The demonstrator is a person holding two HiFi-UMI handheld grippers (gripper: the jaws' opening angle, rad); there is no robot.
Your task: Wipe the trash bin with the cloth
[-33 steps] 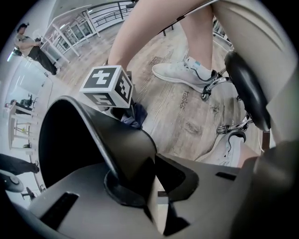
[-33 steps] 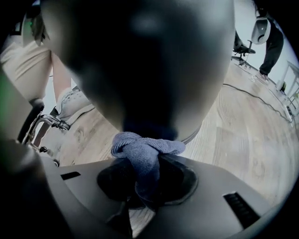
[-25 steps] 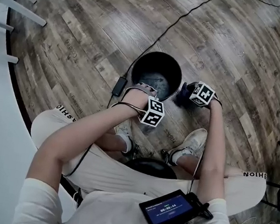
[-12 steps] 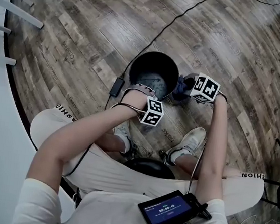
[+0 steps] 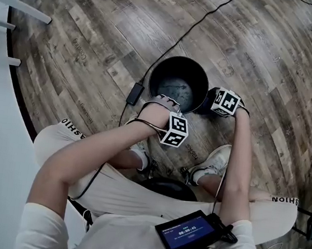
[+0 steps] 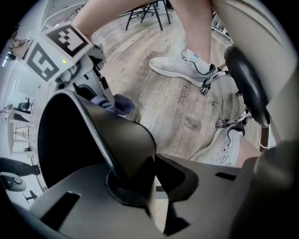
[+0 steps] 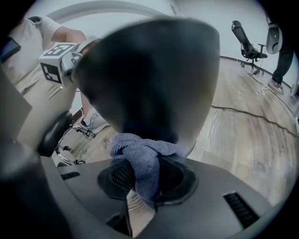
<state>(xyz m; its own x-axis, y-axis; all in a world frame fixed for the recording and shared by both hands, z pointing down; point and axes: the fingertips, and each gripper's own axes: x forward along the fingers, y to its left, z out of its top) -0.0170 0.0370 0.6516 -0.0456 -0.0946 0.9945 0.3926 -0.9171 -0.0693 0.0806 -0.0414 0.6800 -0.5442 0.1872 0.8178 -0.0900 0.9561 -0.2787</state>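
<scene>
A round black trash bin (image 5: 177, 67) was seen standing upright and open-topped on the wood floor (image 5: 100, 24), its near rim clamped by the left gripper (image 6: 140, 173), whose jaws had just been closed on it. A crumpled blue-grey cloth (image 7: 140, 158) was held pinched in the right gripper (image 7: 145, 178) and pressed against the bin's outer wall.

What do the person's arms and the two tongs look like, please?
The left tongs and right tongs are dark grey moulded plastic with round ribbed pads, and each carries a white cube printed with black square markers. A thin black cable runs along the left arm. The person wears short white sleeves.
</scene>
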